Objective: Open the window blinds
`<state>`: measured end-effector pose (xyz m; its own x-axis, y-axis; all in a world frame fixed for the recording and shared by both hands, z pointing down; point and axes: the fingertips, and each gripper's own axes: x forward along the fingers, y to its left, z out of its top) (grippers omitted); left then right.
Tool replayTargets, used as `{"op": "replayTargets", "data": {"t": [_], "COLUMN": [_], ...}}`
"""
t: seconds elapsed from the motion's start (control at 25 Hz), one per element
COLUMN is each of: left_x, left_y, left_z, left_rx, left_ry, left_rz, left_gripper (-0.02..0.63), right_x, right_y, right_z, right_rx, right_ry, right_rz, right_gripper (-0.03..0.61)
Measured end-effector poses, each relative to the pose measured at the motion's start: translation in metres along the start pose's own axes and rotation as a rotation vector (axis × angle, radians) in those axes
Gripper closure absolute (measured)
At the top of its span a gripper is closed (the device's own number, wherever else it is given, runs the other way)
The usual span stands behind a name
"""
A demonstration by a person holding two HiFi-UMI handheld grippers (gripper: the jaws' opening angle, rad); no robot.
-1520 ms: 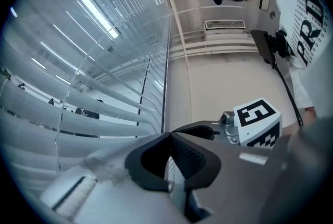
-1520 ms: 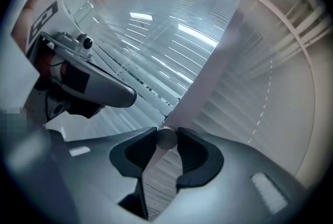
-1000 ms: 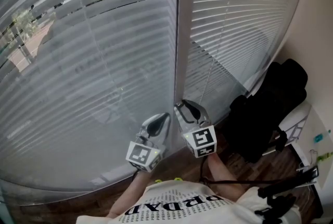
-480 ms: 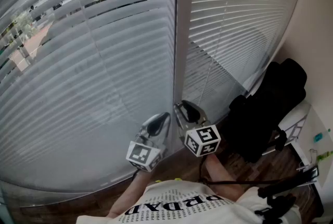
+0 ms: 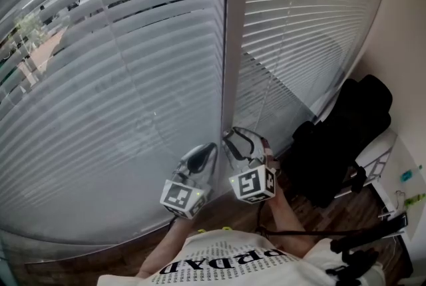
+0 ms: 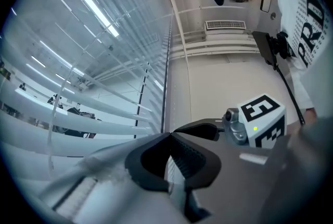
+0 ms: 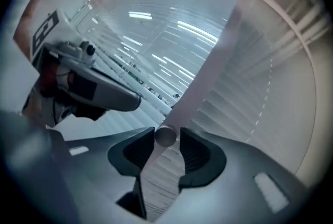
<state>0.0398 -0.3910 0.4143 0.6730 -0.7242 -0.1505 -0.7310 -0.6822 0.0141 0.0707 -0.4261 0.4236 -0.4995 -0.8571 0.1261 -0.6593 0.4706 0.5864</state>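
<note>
My right gripper [image 7: 166, 138] has its fingers [image 7: 136, 152] spread, having just been opening. A small round knob [image 7: 166, 135] sits between the tips without being pinched (I take it for the end of the tilt wand, though I can't be sure). My left gripper [image 6: 169, 135] has its tips pressed together, and I can make out nothing caught in them. Both hang just beside the pale window post [image 5: 229, 45], with the blinds [image 5: 113, 92] filling the panes on either side. The upper slats on the left let some outdoors through, while the lower ones look flat shut. I judge I'm between grips in twisting the tilt, so the next move is to close on that knob and roll the wrist. Room is tight: the two grippers are just beside each other and the slats lie close ahead. A black bag [image 5: 343, 138] and the wall sit near on the right, so the free way out is back toward me.
</note>
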Motion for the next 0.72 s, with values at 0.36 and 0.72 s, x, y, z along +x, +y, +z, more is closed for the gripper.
{"op": "replayTargets", "data": {"t": [0.36,0.72], "left_x": [0.003,0.000], "left_y": [-0.002,0.000], "left_z": [0.001,-0.012], "left_rx": [-0.026,-0.012], "left_ry": [0.004,0.007], "left_rz": [0.006,-0.004], "left_gripper": [0.621,0.621], "right_x": [0.007,0.006], "right_y": [0.004,0.007], "right_z": [-0.004,-0.009], "right_rx": [-0.173,0.080], "right_ry": [0.019,-0.021], "right_rz": [-0.032,-0.019], "right_gripper": [0.443,0.445]}}
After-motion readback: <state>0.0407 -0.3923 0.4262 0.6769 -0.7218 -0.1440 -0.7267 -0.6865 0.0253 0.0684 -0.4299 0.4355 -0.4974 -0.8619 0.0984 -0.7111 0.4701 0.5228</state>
